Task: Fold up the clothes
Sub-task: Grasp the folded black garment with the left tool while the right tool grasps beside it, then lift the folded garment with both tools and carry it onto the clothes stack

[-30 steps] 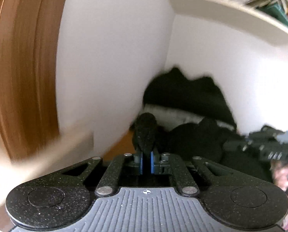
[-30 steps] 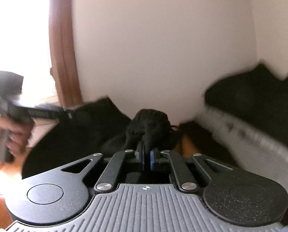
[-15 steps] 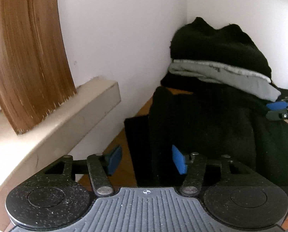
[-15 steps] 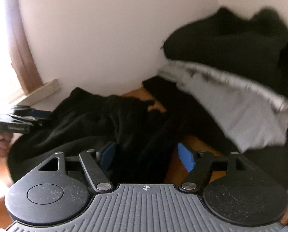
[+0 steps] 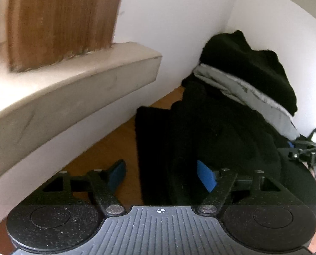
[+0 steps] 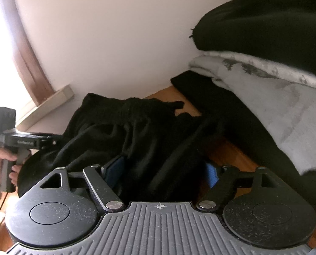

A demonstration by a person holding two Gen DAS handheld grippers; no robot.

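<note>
On the wooden table (image 6: 228,148), just in front of the clothes pile (image 6: 264,48) stacked in the wall corner, a black garment (image 6: 136,131) is laid out rumpled. Left gripper (image 5: 162,175) and right gripper (image 6: 164,170) are both seen spread wide at the garment's near edge, fabric lying between the blue pads (image 5: 206,178), nothing clamped. A beige ledge (image 5: 73,89) is seen left of the pile.

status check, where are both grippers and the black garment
Left gripper open, right gripper open. Black garment loose on the wooden table, fabric between both sets of fingers. Clothes pile close behind it.
</note>
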